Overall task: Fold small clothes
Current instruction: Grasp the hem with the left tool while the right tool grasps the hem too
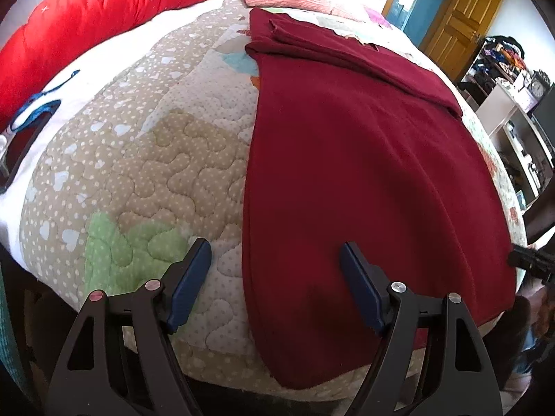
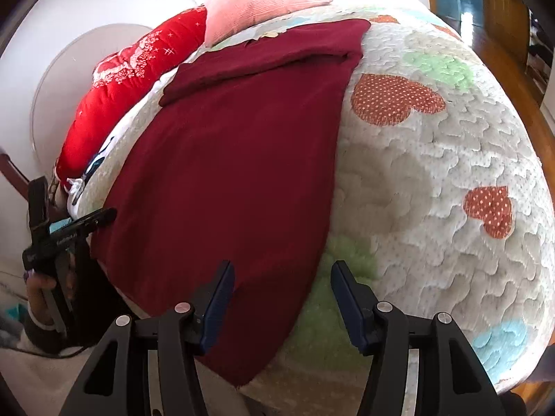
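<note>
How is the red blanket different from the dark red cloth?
The blanket is bright red with white patterns; the cloth is plain dark red. The blanket is puffy and bunched along the bed's edge; the cloth lies flat and thin on the quilt. Both are on the bed.

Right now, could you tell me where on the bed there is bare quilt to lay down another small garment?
Two patches are bare. One lies left of the maroon garment, reaching to the red comforter. A wider one lies right of it, around the orange heart patches, on the quilt. The head end is crowded by the pink pillow and the garment's folded part.
</note>
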